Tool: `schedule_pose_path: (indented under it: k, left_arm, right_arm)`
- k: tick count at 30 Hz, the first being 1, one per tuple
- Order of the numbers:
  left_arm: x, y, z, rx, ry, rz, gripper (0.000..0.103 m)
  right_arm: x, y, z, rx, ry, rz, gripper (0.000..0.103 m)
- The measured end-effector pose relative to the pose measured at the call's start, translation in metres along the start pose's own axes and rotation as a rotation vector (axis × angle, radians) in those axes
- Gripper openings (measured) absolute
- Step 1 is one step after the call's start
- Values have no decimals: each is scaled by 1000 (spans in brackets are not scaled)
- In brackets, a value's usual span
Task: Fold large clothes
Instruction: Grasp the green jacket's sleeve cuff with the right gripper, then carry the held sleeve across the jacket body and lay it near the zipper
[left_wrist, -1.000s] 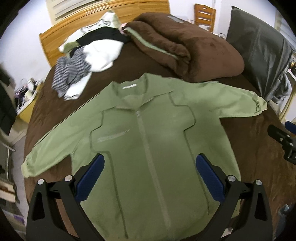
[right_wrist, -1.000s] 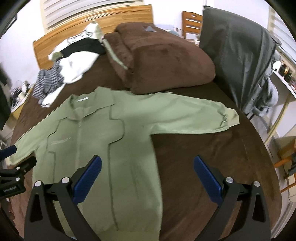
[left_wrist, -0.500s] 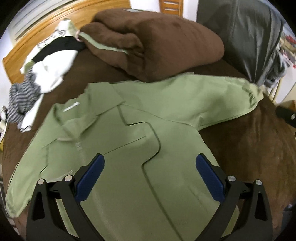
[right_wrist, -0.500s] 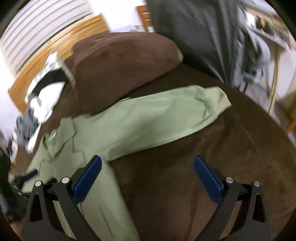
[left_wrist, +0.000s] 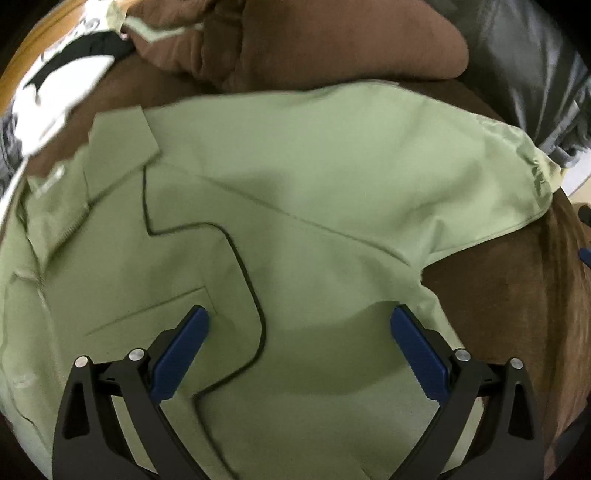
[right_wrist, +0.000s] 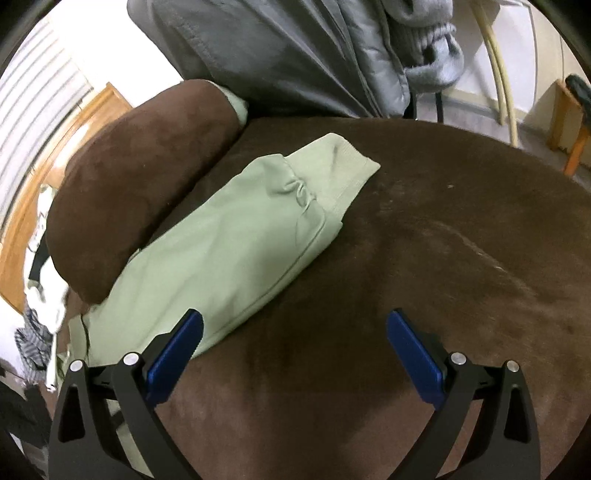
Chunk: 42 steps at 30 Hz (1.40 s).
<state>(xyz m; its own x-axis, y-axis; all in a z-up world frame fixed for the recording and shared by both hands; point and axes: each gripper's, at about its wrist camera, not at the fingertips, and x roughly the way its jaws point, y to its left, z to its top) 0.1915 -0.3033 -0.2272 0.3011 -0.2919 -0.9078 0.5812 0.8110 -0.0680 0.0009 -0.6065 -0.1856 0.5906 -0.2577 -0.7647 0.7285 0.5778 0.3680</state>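
A light green jacket (left_wrist: 295, 206) lies spread flat, front up, on a brown bedspread (left_wrist: 517, 295). My left gripper (left_wrist: 299, 325) is open and empty, low over the jacket's right chest near the armpit. The jacket's right sleeve (right_wrist: 229, 251) stretches across the bed, and its ribbed cuff (right_wrist: 340, 166) lies flat. My right gripper (right_wrist: 293, 328) is open and empty, over the bedspread (right_wrist: 443, 258) just below the sleeve, with its left fingertip (right_wrist: 181, 339) at the sleeve's lower edge.
A folded brown blanket (left_wrist: 314, 40) lies just beyond the jacket; it also shows in the right wrist view (right_wrist: 140, 173). A grey padded garment (right_wrist: 280, 48) hangs at the bed's far side. Other clothes (left_wrist: 62, 81) lie piled near the wooden headboard (right_wrist: 33, 206).
Both grippers moved right and dropped closer to the bed. The left went from over the jacket's middle to its right chest. The right swung out over the right sleeve and cuff.
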Motion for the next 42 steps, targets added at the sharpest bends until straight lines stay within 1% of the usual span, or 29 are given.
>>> schedule_pose_path:
  k: [4,6,8,12,17,19,21,22,23,24,26,28,30,33,35,38,40,42]
  left_arm:
    - [2,-3,-4,27,-13,7,97]
    - [4,-5,-6,37,-19,9,97]
    - [5,-6,-8,41,-29,15,97]
    - [4,-13,-13,46,-52,34,97]
    - [7,-8,-11,42,-51,29,97]
    - [7,-7,-11,46,-53,24,97]
    - [7,-5,-11,48,-56,21,97]
    - [7,-4,-11,49,-57,22,97]
    - [7,-4,-12,49,-58,23,97]
    - [7,-4,-12,50,-59,24,97]
    - [7,-5,-12,53,-61,25,97]
    - [8,-6,-12,54,-61,26,97]
    - [8,-6,-11,55,-55,27,97]
    - [8,-8,-7,60,-40,41,97]
    - [7,-10,-5,74,-28,48,97]
    - [1,-8,-4,74,-18,65,97]
    - [-7,-4,-8,56,-14,95,97]
    - [-20,3,-14,33,-22,105,97]
  right_arm:
    - [19,-13,17,45,-27,44,97]
    - [31,-25,30,118,-42,75,98]
    - [41,-35,40,170,-59,72,98]
    - [61,-45,50,241,-74,124,98]
    - [72,-41,61,250,-107,134,98]
    - [74,-38,62,241,-107,137,98]
    - [76,-35,64,220,-102,115,87]
    - [77,-34,64,212,-101,103,64]
    - [77,-34,65,210,-99,79,33]
    - [77,-36,64,223,-95,64,29]
    - [77,-42,62,256,-99,104,23]
    - [71,-40,61,239,-112,109,20]
    - [60,-30,62,191,-139,92,19]
    - [34,-10,65,151,-185,132,18]
    - [10,11,67,114,-223,174,18]
    - [-29,53,70,19,-275,237,18]
    - [-56,83,68,-47,-299,294,18]
    - [-88,121,60,-117,-330,353,18]
